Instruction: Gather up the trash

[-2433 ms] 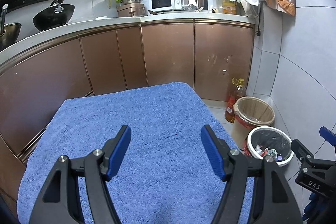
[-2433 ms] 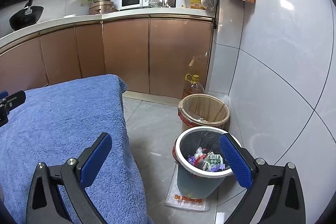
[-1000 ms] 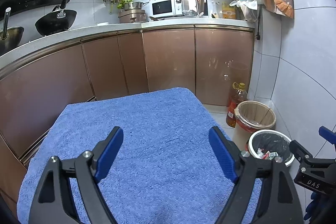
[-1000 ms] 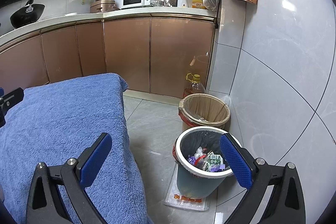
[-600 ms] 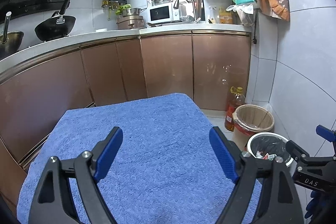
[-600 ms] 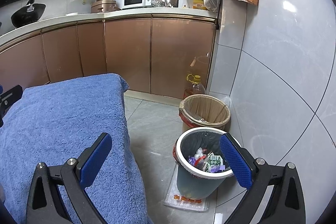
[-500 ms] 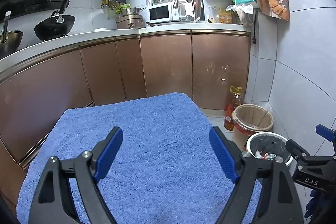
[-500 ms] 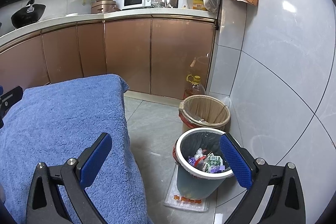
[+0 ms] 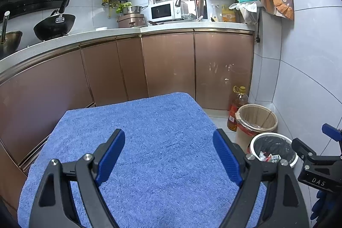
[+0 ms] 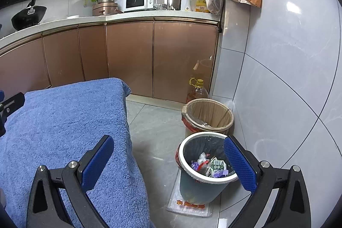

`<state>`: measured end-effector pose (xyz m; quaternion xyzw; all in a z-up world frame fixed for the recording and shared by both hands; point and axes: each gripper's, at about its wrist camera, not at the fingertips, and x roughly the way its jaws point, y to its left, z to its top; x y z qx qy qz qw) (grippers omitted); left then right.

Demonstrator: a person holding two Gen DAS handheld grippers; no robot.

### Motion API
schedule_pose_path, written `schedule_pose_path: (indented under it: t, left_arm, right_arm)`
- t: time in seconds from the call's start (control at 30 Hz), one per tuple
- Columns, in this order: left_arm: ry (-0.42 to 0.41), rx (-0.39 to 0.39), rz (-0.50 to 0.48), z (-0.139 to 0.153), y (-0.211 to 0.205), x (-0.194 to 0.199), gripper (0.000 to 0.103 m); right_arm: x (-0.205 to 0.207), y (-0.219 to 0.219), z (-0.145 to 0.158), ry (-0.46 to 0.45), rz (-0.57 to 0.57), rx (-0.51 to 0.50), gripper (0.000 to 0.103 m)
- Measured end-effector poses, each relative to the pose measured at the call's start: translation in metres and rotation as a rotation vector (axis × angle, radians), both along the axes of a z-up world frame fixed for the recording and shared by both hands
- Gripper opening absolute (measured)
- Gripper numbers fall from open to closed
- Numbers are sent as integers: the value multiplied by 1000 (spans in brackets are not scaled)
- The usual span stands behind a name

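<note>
The left gripper (image 9: pixel 168 153) hangs spread and empty above the blue towel (image 9: pixel 149 142) covering the table. The right gripper (image 10: pixel 168 160) is also spread, holding nothing, over the towel's edge and the floor. At its 3 o'clock stands a white-rimmed bin (image 10: pixel 192 183) with trash (image 10: pixel 210 166) inside; a tan-lined bin (image 10: pixel 208 115) touches it at 12 o'clock.

Two bins (image 10: pixel 206 181) (image 10: pixel 208 116), one oil bottle (image 10: pixel 197 91), one blue towel (image 10: pixel 64 121)
</note>
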<state>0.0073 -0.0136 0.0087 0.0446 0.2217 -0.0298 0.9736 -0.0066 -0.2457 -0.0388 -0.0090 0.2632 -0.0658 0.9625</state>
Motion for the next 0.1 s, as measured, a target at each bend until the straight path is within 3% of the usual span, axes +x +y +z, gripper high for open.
schedule_pose_path:
  t: [0.1]
  left_arm:
    - [3, 2, 0, -1, -1, -1, 84]
  right_arm:
    - [-1, 0, 0, 0, 0, 1, 103]
